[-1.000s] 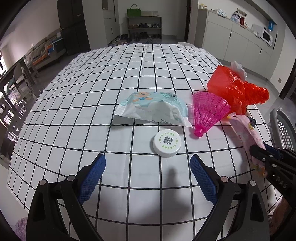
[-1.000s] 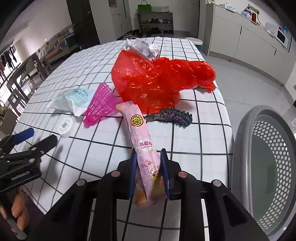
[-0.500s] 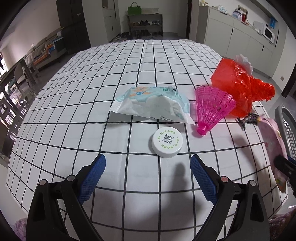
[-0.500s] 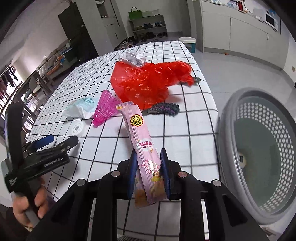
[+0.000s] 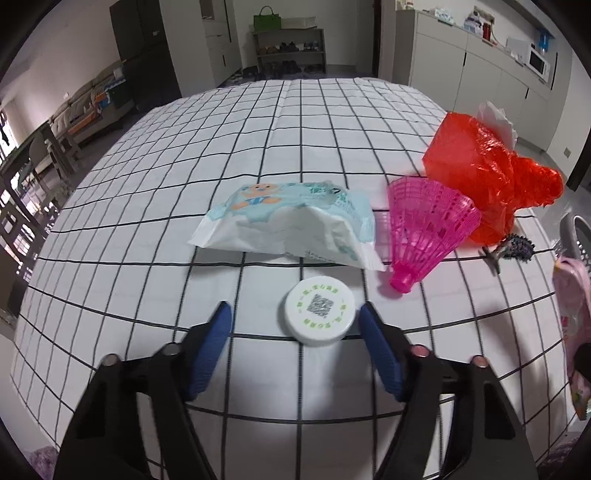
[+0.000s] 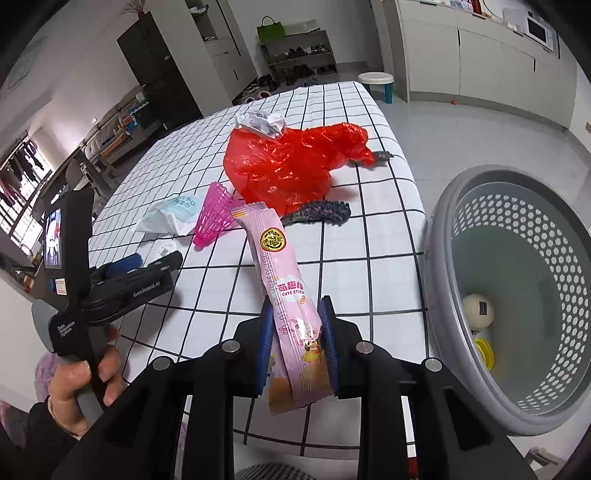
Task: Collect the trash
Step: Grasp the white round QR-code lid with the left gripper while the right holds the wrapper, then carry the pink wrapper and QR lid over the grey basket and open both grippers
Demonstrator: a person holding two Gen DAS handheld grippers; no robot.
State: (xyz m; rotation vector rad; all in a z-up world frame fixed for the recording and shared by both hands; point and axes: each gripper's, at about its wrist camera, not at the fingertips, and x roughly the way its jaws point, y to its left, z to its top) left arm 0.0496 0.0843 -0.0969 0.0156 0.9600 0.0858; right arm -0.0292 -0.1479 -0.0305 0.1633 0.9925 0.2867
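My desk [image 5: 295,155] wears a white cloth ruled in black squares; behind it the room shows grey cabinets, a shoe shelf with a green bag [image 5: 266,22] at top centre, and a sofa at the left edge.

My left tongs [image 5: 293,317] have just been closing and stand half narrowed around a round white cap [image 5: 320,316] with a printed code, its right pad beside the rim, the left pad apart.

Above it lie a soft wipes packet [image 5: 291,229], a ribbed pink plastic shuttlecock [image 5: 424,229] and a crinkled red plastic bag [image 5: 487,173].

My right tongs [image 6: 297,343] are clamped on a glossy pink snack wrapper [image 6: 284,280], low centre of that view.

Only the right view shows the grey perforated basket [image 6: 443,236] at right, with a white ball [image 6: 478,310] inside, and a hand [image 6: 85,380] gripping the left handle.
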